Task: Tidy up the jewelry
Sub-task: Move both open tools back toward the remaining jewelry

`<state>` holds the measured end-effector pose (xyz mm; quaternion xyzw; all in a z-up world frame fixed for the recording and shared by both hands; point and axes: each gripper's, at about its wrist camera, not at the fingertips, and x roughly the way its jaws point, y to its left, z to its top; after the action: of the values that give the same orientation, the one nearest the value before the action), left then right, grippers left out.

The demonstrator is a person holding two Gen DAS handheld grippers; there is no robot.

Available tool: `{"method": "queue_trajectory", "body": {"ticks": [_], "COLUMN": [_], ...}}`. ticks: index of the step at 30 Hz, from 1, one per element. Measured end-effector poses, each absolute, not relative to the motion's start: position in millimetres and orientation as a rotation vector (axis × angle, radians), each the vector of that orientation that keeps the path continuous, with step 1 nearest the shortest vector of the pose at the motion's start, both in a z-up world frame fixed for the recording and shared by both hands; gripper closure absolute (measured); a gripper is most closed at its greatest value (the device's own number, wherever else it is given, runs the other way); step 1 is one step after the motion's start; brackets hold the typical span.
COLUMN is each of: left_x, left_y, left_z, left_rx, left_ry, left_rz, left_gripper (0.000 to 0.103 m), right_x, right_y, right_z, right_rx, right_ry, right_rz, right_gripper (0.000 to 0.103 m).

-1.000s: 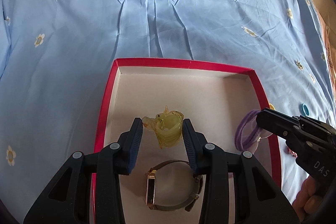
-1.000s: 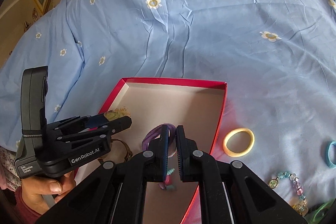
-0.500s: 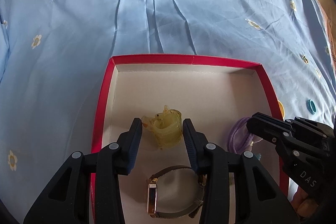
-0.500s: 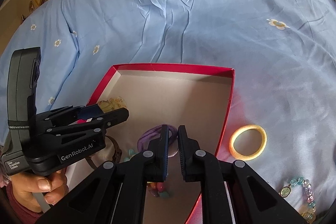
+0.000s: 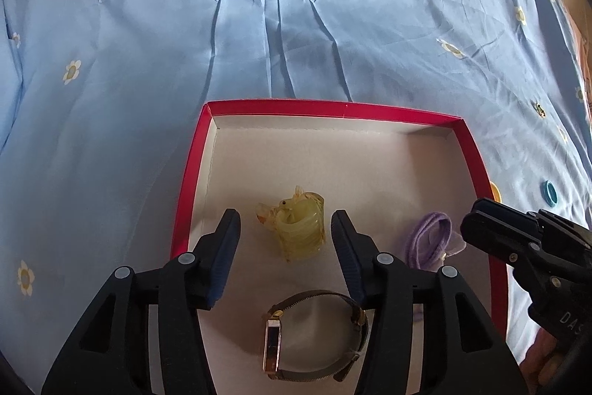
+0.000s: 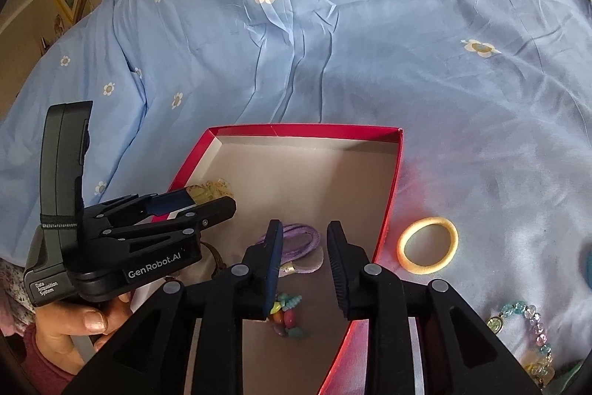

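A red-rimmed box lies on the blue bedsheet. Inside it lie a yellow hair claw, a gold watch and a purple hair tie. My left gripper is open around the claw without touching it. In the right wrist view my right gripper is open and empty above the purple hair tie, with a colourful bead bracelet on the box floor below it. The left gripper shows there at the left.
On the sheet right of the box lie a yellow hair tie, a pale bead bracelet with a pendant and a teal item at the frame edge. A blue ring lies beyond the box's right wall.
My left gripper has opened wider and let go of the yellow claw. My right gripper has opened and released the purple hair tie into the box. Both have pulled back slightly.
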<state>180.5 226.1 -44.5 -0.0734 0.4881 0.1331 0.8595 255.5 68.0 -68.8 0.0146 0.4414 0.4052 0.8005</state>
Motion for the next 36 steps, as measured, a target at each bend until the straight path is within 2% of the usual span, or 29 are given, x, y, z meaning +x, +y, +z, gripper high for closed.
{"method": "queue_trajectory", "body": {"ticks": [4,6,14,25,36], "left_x": [175,170,133,90,94], "left_y": [226,225,214,173,117], "left_z": [-37,-32,-6,5,-2], "left_rx": [-0.168,-0.176,-0.262,-0.346,-0.324], "left_ry": [1.001,0.988,0.919,0.871,0.910], "left_rz": [0.283,0.288,0.258,0.180,0.061], "left_gripper": [0.046,0.045,0.038,0.037,0.037], "right_x": [247,242,220,206,196], "right_y": [55,47,0,-85,-160], "right_z": [-57,-50,-34,-32,-45], "right_rx": [0.054,0.063,0.095,0.143,0.192], "right_ry": [0.924,0.909,0.867,0.856,0.864], "right_rz": [0.873,0.874,0.844,0.708,0.576], "right_gripper": [0.073,0.066,0.063,0.063,0.060]}}
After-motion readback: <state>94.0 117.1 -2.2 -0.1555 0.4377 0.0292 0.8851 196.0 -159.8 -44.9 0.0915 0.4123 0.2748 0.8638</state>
